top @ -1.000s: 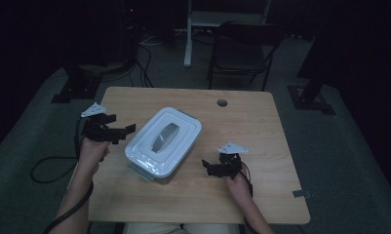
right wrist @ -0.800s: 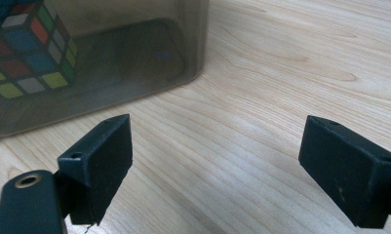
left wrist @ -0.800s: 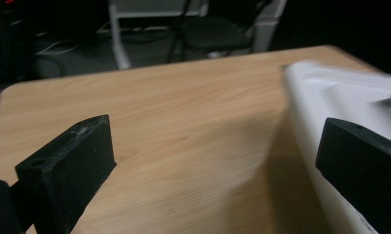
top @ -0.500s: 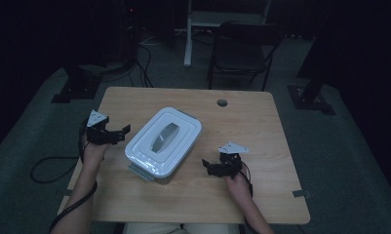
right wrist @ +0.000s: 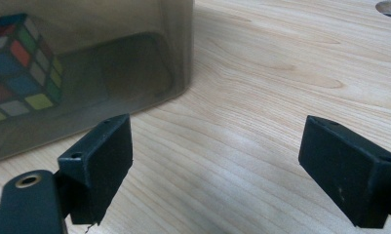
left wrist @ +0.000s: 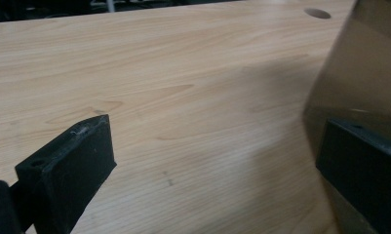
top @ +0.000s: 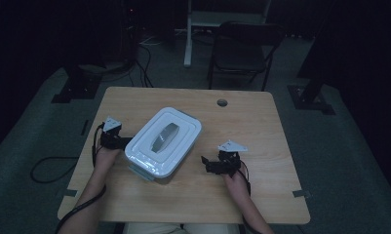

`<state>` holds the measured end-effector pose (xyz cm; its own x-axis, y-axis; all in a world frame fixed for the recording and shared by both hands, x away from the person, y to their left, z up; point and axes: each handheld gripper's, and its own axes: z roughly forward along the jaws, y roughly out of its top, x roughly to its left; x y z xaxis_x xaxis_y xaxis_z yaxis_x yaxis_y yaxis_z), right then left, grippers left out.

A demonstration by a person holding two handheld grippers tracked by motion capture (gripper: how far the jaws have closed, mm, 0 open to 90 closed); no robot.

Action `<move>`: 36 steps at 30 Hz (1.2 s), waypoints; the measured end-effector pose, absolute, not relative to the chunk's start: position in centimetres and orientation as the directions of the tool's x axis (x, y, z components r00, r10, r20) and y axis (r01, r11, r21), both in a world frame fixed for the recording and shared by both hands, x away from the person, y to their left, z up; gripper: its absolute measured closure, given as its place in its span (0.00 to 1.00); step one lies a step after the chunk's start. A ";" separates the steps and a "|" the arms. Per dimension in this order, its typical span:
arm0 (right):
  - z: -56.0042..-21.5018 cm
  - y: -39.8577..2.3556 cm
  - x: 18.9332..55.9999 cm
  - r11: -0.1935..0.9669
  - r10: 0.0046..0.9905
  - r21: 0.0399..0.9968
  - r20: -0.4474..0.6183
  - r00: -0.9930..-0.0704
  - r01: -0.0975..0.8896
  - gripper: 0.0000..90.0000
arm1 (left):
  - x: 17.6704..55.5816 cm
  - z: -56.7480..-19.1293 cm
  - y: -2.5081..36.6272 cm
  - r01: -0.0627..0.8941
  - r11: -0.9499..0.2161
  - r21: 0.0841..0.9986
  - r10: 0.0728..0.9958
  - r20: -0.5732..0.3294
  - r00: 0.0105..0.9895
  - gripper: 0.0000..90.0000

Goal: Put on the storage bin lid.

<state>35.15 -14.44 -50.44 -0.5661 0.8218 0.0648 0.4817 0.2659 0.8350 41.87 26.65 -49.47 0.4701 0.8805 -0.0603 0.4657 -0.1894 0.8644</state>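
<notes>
— So, where does your left gripper (top: 126, 142) sit?

— Your left gripper is right at the container (top: 164, 141), at its left end as the high view shows it. In the left gripper view your jaws stand wide apart, one over bare wood and the other close against the container's translucent wall (left wrist: 359, 73). Nothing is pinched between them; whether that jaw touches the wall, I cannot tell.

— And the container itself?

— It lies on the wooden table (top: 261, 122), a little left of the middle and turned at an angle to the table's edges. Its white lid (top: 165, 138) is on, with a grey handle (top: 160, 137) along the top. Through the cloudy side wall, in the right gripper view, you can see a colourful puzzle cube (right wrist: 20, 68) inside.

— What about my right gripper (top: 207, 163)?

— Your right gripper rests low over the table just beside the container's right-hand corner, apart from it. Its jaws are spread wide over bare wood, holding nothing.

— Anything else on the table?

— A round cable hole (top: 222, 103) near the far edge.
</notes>
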 end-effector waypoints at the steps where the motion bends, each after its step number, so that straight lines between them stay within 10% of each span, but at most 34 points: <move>1: -50.4 -14.4 35.2 0.266 0.822 0.834 0.066 -0.565 0.484 0.14 | 41.8 -49.5 26.5 0.460 -0.195 0.866 0.875 -0.058 0.481 0.02; 36: -49.9 -15.1 35.5 0.221 0.836 0.834 0.105 -0.538 0.505 0.14 | 37.6 -48.8 20.7 0.491 -0.264 0.830 0.826 -0.068 0.560 0.02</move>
